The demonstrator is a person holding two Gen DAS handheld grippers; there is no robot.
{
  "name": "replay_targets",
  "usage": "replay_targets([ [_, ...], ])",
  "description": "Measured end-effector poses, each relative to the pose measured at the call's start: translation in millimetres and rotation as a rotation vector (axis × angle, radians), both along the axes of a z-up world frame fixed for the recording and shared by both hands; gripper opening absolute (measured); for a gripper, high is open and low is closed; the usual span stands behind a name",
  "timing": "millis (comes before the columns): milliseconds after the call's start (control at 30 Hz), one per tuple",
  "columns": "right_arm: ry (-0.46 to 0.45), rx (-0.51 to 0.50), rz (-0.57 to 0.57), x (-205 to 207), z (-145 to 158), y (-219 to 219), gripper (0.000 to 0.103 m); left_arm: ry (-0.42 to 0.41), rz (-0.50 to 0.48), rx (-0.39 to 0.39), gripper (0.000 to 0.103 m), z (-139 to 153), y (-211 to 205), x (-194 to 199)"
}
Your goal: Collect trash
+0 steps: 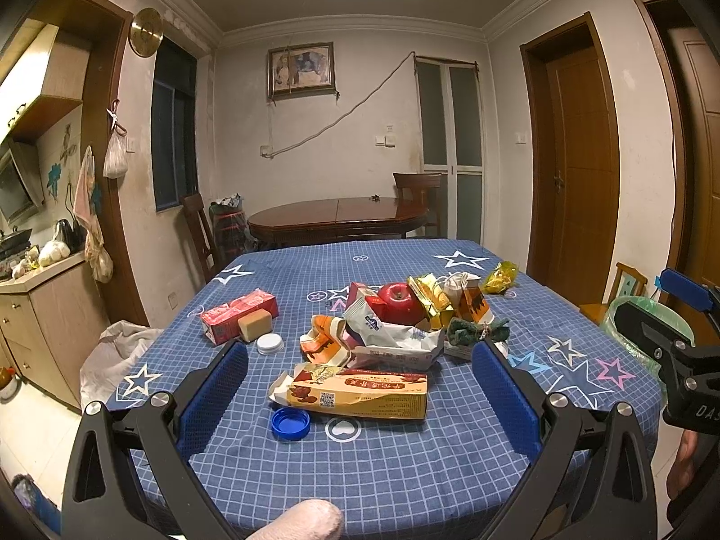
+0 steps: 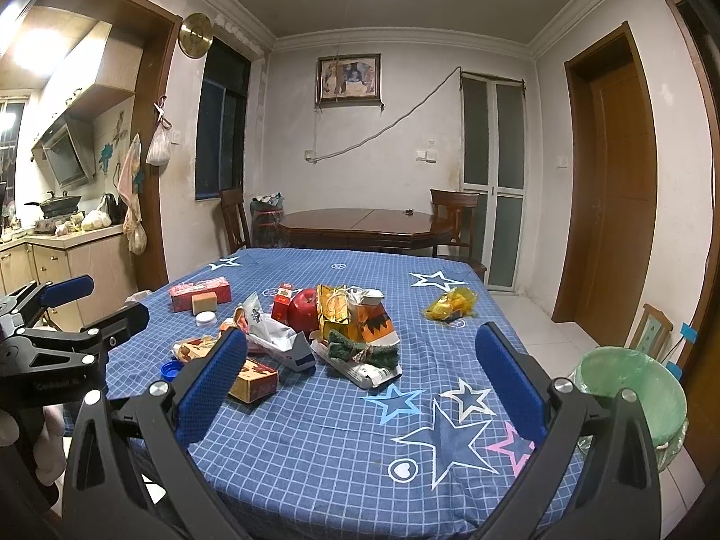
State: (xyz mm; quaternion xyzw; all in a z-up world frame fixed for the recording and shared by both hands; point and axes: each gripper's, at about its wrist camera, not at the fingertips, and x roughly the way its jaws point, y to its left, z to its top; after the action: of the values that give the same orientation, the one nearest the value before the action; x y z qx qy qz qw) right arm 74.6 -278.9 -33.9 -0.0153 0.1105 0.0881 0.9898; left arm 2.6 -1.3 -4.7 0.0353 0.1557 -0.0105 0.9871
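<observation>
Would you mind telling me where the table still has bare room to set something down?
The near right corner of the tablecloth, by the lined bin, is free, as is the far edge beyond the yellow wrapper. The middle around the apple is crowded.

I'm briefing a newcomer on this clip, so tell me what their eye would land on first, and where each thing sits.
First comes the heap of torn packets and cartons in the middle of the blue star-patterned tablecloth, with a bright red apple sitting among them. Next, the green-lined trash bin on the floor off the table's right edge. Both the left gripper and right gripper hover open and empty.
</observation>
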Motion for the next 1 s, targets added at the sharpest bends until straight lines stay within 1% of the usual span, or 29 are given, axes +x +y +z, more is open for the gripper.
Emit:
replay_targets([
  [1000, 0.012, -0.006, 0.009, -3.1, -0.5, 0.4, 0.098, 0.005, -0.002, -0.003, 0.099, -1.7, 0.1, 1.3],
])
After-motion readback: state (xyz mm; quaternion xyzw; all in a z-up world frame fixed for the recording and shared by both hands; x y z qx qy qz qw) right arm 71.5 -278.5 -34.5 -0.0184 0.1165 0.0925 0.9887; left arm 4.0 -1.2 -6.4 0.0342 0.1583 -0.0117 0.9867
